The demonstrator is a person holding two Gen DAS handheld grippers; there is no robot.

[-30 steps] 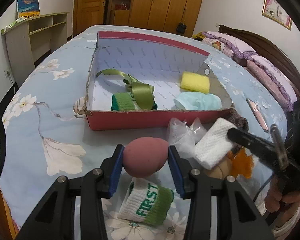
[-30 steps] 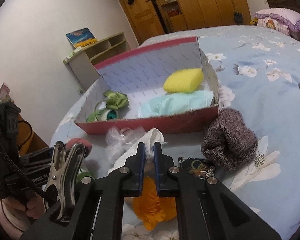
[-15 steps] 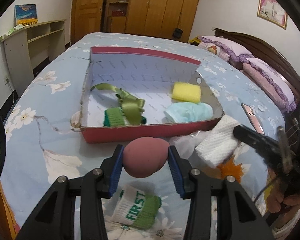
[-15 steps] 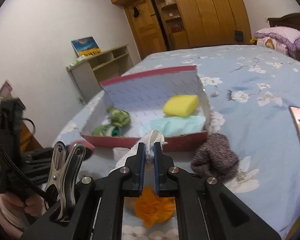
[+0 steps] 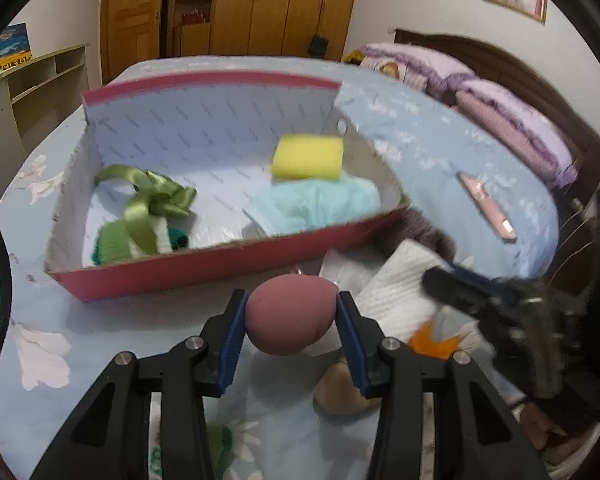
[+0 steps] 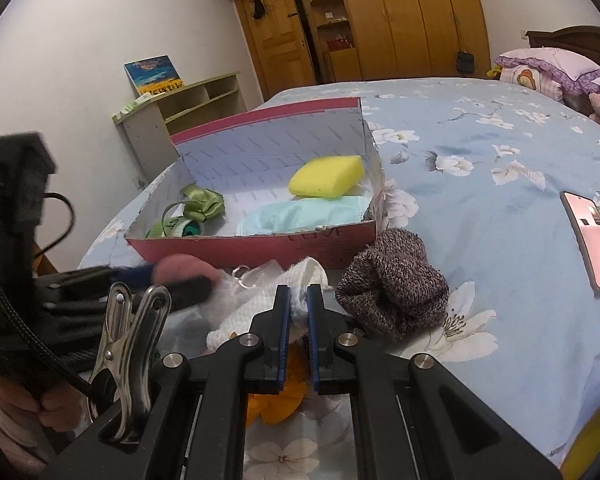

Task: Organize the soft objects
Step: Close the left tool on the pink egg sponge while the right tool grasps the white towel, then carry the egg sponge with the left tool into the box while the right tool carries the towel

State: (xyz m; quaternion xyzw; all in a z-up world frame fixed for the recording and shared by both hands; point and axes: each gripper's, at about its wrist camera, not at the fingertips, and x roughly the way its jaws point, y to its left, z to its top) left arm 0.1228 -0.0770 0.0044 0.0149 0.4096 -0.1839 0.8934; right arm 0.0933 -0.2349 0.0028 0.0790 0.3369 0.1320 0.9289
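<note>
Showing only rightward, a phone's (image 6: 592, 240) pink face.

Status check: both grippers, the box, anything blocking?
Left gripper shut on pink sponge. Right gripper shut on white cloth. Red box ahead, path clear.

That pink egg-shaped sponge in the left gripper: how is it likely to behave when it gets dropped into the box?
The pink sponge bulges between the left gripper pads, so it is probably soft, springy and light. Its rounded egg shape suggests it may bounce or roll a little on the floor of the red box, though the walls should keep it in.
</note>
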